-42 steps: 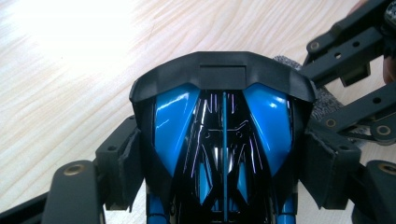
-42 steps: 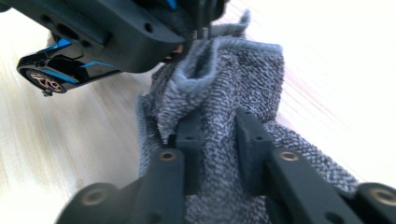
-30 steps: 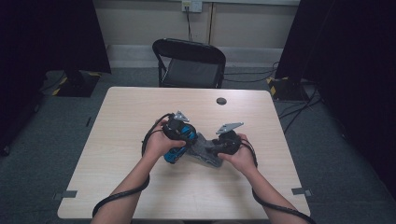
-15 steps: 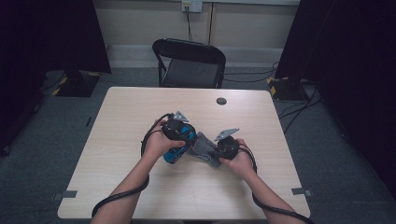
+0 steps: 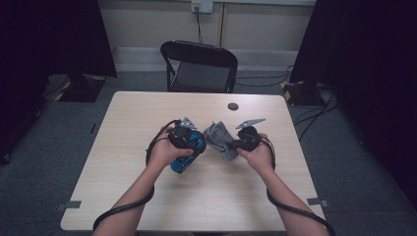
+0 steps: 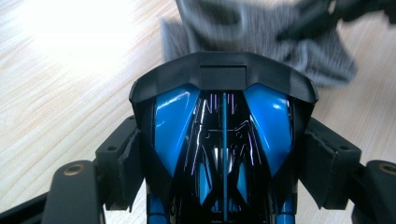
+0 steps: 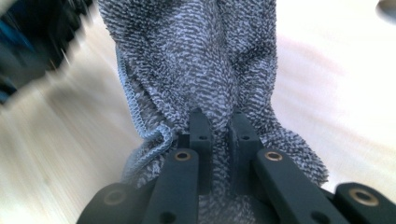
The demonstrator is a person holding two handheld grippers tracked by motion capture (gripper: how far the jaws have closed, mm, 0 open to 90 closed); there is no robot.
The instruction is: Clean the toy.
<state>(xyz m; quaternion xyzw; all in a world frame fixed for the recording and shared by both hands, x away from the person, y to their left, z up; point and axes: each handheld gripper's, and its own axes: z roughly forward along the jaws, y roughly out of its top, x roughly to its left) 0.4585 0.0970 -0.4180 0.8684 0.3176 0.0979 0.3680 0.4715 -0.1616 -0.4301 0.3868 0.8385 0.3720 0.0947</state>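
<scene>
Right tongs [image 7: 219, 122] just closed, pinching grey cloth [image 7: 196, 60]. Left tongs [image 6: 224, 154] clamp blue-black toy car [image 6: 224, 140] mid-tabletop [image 5: 147, 113], edges well apart.

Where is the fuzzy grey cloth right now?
In the high view the grey cloth sits mid-table, pinched in the right tongs, just right of the blue and black toy that the left tongs hold.
</scene>
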